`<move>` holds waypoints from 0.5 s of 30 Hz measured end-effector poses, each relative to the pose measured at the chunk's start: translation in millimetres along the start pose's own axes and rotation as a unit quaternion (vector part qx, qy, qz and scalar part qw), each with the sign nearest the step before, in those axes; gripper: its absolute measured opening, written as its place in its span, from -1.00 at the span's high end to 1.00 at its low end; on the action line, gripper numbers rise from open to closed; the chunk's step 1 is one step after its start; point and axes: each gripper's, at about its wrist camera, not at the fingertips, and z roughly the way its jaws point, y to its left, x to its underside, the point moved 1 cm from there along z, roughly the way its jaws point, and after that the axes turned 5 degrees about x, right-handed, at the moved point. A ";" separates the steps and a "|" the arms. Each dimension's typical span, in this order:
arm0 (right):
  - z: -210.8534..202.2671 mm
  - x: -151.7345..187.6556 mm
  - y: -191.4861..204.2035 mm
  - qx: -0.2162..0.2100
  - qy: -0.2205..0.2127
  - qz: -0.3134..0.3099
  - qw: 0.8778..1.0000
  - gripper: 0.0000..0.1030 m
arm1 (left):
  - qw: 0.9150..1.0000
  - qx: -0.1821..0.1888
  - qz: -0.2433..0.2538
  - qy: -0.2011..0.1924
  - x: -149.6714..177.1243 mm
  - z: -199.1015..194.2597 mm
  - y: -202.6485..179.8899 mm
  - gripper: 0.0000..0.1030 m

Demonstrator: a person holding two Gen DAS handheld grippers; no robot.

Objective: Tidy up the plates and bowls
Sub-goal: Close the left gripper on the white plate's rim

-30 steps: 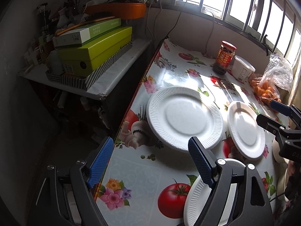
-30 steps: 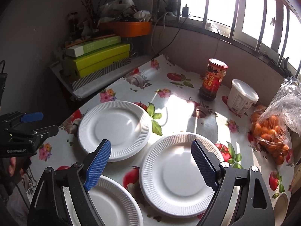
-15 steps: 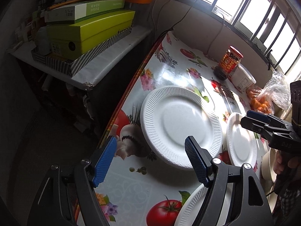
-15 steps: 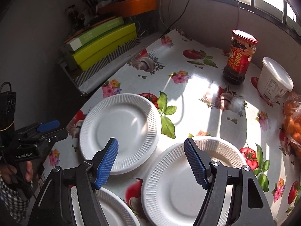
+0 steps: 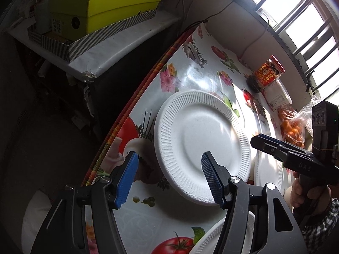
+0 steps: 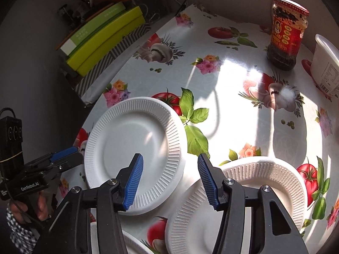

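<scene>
Three white paper plates lie on the flowered tablecloth. The left plate [image 5: 201, 146] [image 6: 135, 148] sits near the table's left edge. My left gripper [image 5: 169, 177] hangs over its near rim, its jaws closing, with the rim between the blue pads and neither pad pressing it. My right gripper [image 6: 169, 182] hovers over the gap between that plate and the right plate [image 6: 243, 190], jaws closing on nothing. A third plate [image 6: 131, 245] lies nearest, mostly hidden by the gripper. Each gripper shows in the other's view: the right gripper [image 5: 273, 146] and the left gripper [image 6: 61, 158].
A red-labelled sauce jar [image 6: 286, 36] and a white tub [image 6: 326, 63] stand at the back by the window wall. A bag of oranges [image 5: 292, 124] lies at the far right. Beyond the table's left edge [image 5: 127, 110] is a low shelf with green boxes [image 5: 101, 10].
Both grippers have come down and forward towards the plates, tilting more steeply at the table. Both pairs of jaws stand narrower than before, the right more so.
</scene>
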 end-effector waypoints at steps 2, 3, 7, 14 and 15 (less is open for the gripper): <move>4.7 -0.7 1.0 0.001 0.003 -0.002 1.000 -0.03 | 1.000 -0.003 -0.001 0.002 -0.4 2.8 0.9 -0.23; 6.6 -0.9 0.3 0.001 0.005 -0.001 1.000 -0.03 | 1.000 -0.006 -0.001 0.004 -0.3 4.4 1.3 -0.23; 9.7 0.1 -2.3 -0.004 0.001 0.005 1.000 -0.02 | 1.000 -0.019 0.006 0.005 0.7 8.0 1.9 -0.23; 14.8 0.2 1.7 -0.002 -0.001 -0.007 1.000 0.24 | 1.000 -0.025 0.009 0.001 0.5 10.2 3.6 -0.23; 15.3 -0.1 2.0 0.000 -0.003 -0.008 1.000 0.24 | 1.000 -0.024 0.009 0.002 0.6 10.8 3.7 -0.23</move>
